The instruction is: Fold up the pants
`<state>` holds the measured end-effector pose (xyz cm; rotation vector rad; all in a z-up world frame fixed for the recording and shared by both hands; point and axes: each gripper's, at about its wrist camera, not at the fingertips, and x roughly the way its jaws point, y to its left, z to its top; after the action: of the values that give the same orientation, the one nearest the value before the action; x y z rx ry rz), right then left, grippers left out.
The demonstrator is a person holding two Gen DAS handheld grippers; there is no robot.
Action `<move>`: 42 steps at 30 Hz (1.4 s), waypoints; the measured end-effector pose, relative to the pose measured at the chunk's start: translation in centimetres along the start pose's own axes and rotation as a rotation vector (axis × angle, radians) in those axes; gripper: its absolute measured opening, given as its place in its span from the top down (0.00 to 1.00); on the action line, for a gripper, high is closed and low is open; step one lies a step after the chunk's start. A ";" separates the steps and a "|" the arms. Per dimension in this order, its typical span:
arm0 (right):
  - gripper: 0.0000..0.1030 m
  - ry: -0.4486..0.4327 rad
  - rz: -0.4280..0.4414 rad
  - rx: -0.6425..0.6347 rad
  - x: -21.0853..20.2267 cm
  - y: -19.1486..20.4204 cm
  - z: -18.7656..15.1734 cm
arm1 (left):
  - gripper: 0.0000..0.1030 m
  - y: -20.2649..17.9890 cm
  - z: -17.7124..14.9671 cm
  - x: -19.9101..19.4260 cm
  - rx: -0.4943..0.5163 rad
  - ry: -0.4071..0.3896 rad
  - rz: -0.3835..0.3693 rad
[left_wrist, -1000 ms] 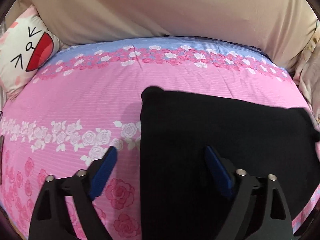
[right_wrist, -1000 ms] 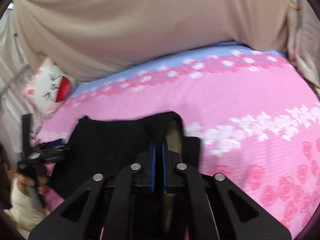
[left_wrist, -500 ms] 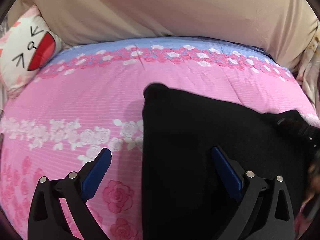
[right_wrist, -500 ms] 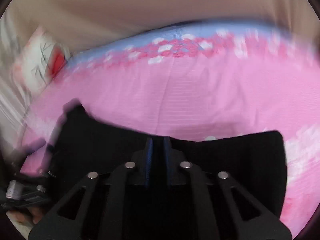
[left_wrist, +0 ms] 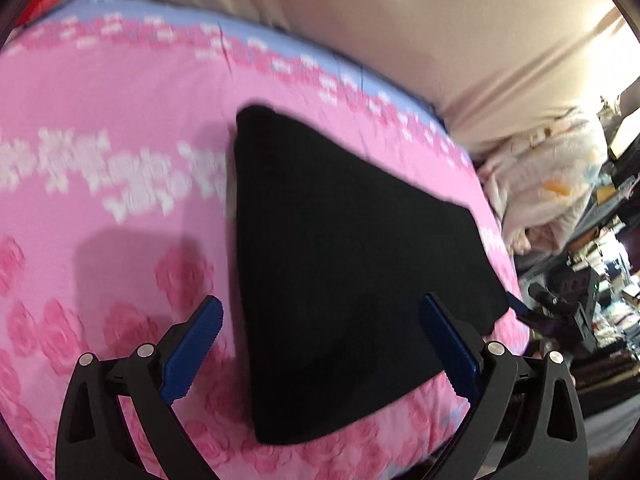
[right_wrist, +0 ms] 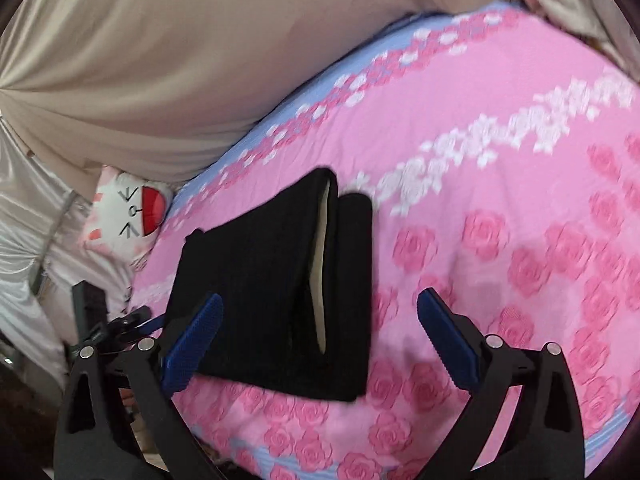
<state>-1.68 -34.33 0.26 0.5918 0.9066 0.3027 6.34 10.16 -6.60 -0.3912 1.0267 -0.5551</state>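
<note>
Folded pants (right_wrist: 276, 280) on bedspread (right_wrist: 500, 208); pillow (right_wrist: 128, 212) behind, at left.

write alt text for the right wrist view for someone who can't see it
Folded black pants lie on a pink rose-print bedspread, a pale lining showing at the fold. The right gripper stands open above them, holding nothing. A cartoon-face pillow sits at the far left by a beige headboard.

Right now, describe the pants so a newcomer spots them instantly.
Start at the pink rose-print bed cover in front of the beige headboard. Near its front edge lie the pants, folded into a flat black block. They are the only black fabric there, with a pale lining strip showing along the fold.
</note>
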 end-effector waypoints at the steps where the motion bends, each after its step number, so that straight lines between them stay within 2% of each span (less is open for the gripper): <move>1: 0.07 0.017 0.002 0.001 -0.1 0.1 -0.3 | 0.06 0.1 -0.4 0.4 -0.005 0.013 0.017; 3: 0.07 0.071 0.037 0.005 1.0 -0.4 -0.9 | 0.06 0.2 -0.8 1.4 -0.003 0.040 0.027; 5: 0.06 0.119 0.075 0.028 2.1 -0.9 -1.3 | 0.06 -0.1 -1.2 1.6 0.022 0.031 0.033; 8: 0.06 0.133 0.151 0.013 3.0 -0.3 -1.2 | 0.06 -0.9 -0.9 2.3 0.066 0.044 0.069; 11: 0.06 0.156 0.210 0.011 4.3 0.5 -0.5 | 0.06 -1.9 -0.2 3.4 0.107 0.060 0.074; 15: 0.04 0.193 0.191 -0.027 6.7 2.1 0.6 | 0.06 -2.8 1.1 5.1 0.132 0.091 0.063; 21: 0.04 0.226 0.235 -0.052 9.1 3.2 2.2 | 0.06 -3.5 3.4 7.3 0.128 0.120 0.036; 23: 0.07 0.222 0.206 -0.072 9.7 3.9 2.3 | 0.06 -4.1 3.9 7.9 0.153 0.128 0.038; 24: 0.26 0.219 0.177 -0.073 9.7 3.9 2.3 | 0.10 -4.2 3.9 8.0 0.162 0.130 0.050; 25: 0.39 0.220 0.158 -0.062 9.6 3.6 2.2 | 0.23 -4.3 3.9 7.9 0.169 0.125 0.085; 26: 0.48 0.217 0.169 -0.036 9.4 3.1 2.2 | 0.30 -4.3 3.9 7.6 0.170 0.122 0.096; 28: 0.53 0.196 0.166 -0.028 8.6 3.1 1.8 | 0.59 -3.3 4.2 6.2 0.123 0.104 0.061; 30: 0.56 0.165 0.137 -0.053 8.1 4.1 1.4 | 0.67 -2.7 4.3 5.3 0.090 0.092 0.029; 34: 0.58 0.101 0.111 -0.099 6.5 6.1 1.3 | 0.72 -4.7 3.7 4.0 0.158 0.039 0.086; 42: 0.60 -0.037 0.146 -0.192 -0.4 10.1 2.3 | 0.75 -10.5 3.9 -3.5 0.293 -0.123 0.023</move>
<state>-0.04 -27.28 7.67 0.4854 0.7903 0.5031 5.75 4.13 3.42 -0.1522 0.8158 -0.6427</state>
